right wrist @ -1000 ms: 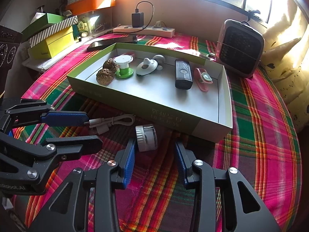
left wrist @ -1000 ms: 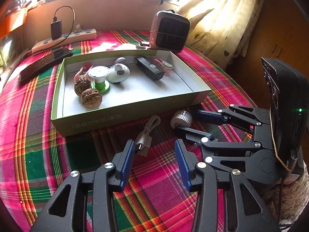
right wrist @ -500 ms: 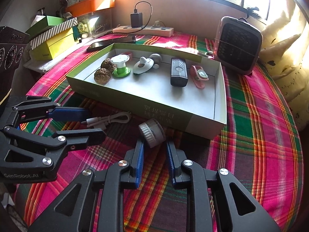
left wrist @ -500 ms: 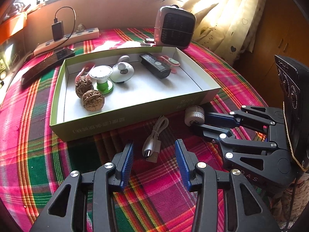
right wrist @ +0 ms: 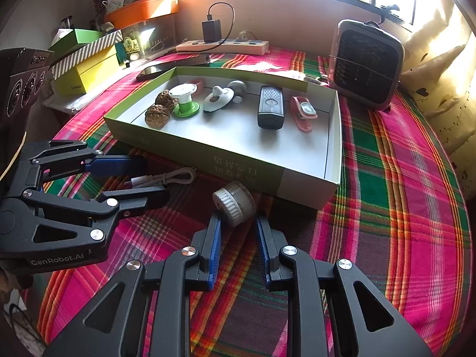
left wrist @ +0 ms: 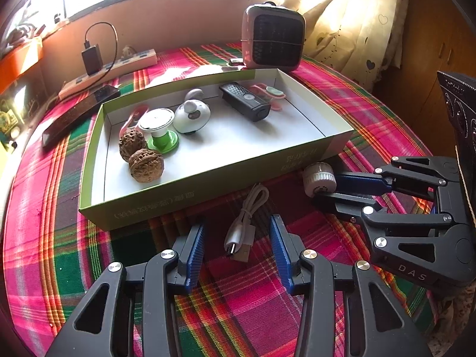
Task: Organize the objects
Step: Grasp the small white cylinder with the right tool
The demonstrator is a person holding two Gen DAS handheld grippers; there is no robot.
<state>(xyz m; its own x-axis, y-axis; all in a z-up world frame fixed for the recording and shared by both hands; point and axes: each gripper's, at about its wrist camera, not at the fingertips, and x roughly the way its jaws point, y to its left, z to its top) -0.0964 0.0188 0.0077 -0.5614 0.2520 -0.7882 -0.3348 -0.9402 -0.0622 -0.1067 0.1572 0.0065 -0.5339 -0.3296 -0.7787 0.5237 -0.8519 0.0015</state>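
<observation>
A green-walled white tray on the plaid cloth holds two walnuts, a green-and-white spool, a white round gadget, a black remote and a pink strap. A coiled white USB cable lies in front of the tray, between the open jaws of my left gripper. My right gripper is shut on a small white ribbed cylinder, held just above the cloth near the tray's front wall.
A pink heater stands behind the tray. A power strip with charger and a dark phone lie at the back left. Green and yellow boxes sit far left. A curtain hangs at the right.
My right gripper closed on the white cylinder and lifted it slightly toward the tray. My left gripper moved forward so the USB cable now lies between its open jaws.
</observation>
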